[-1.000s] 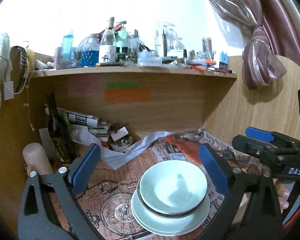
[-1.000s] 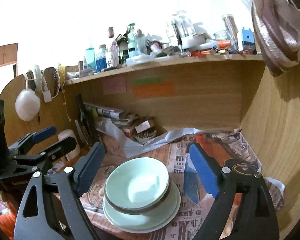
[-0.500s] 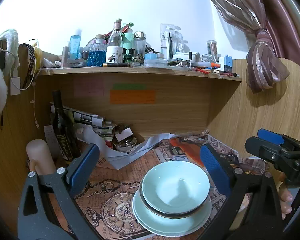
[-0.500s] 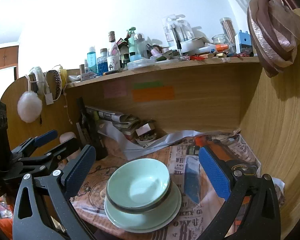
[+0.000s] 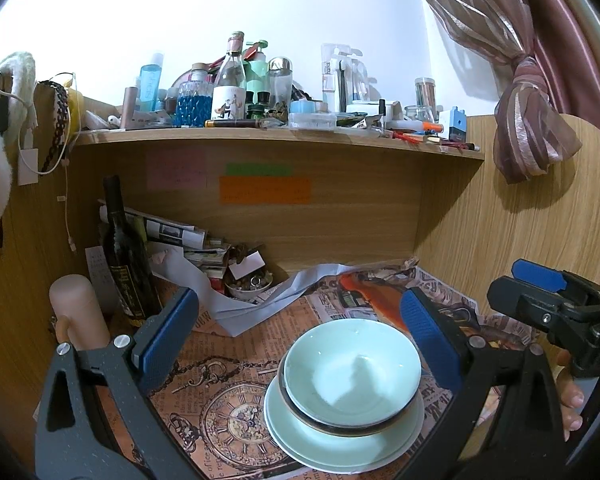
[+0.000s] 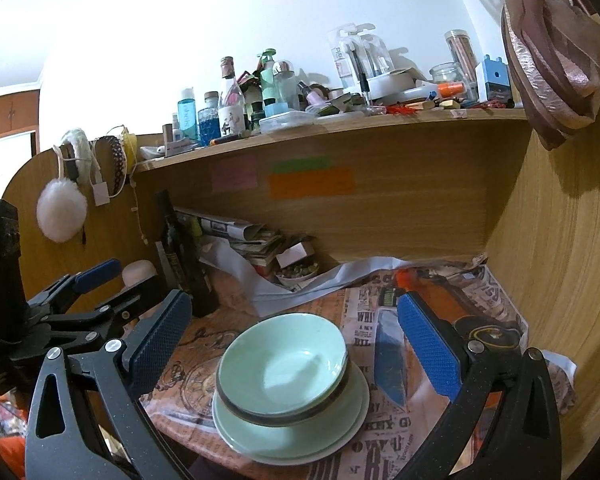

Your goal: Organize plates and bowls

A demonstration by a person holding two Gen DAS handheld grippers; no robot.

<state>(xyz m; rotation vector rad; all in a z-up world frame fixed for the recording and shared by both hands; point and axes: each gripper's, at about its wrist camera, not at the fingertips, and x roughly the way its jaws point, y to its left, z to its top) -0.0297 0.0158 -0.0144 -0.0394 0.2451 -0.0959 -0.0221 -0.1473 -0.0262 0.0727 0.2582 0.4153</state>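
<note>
wooden desk nook (image 5: 500, 220), newspaper-covered | green bowl (image 5: 352, 372) is stacked on green plate (image 5: 340, 444), near front edge | left gripper (image 5: 296, 336) and right gripper (image 6: 294, 340) are both held wide apart, nothing clamped

Home nook; cluttered toiletry shelf (image 5: 276, 134)
</note>
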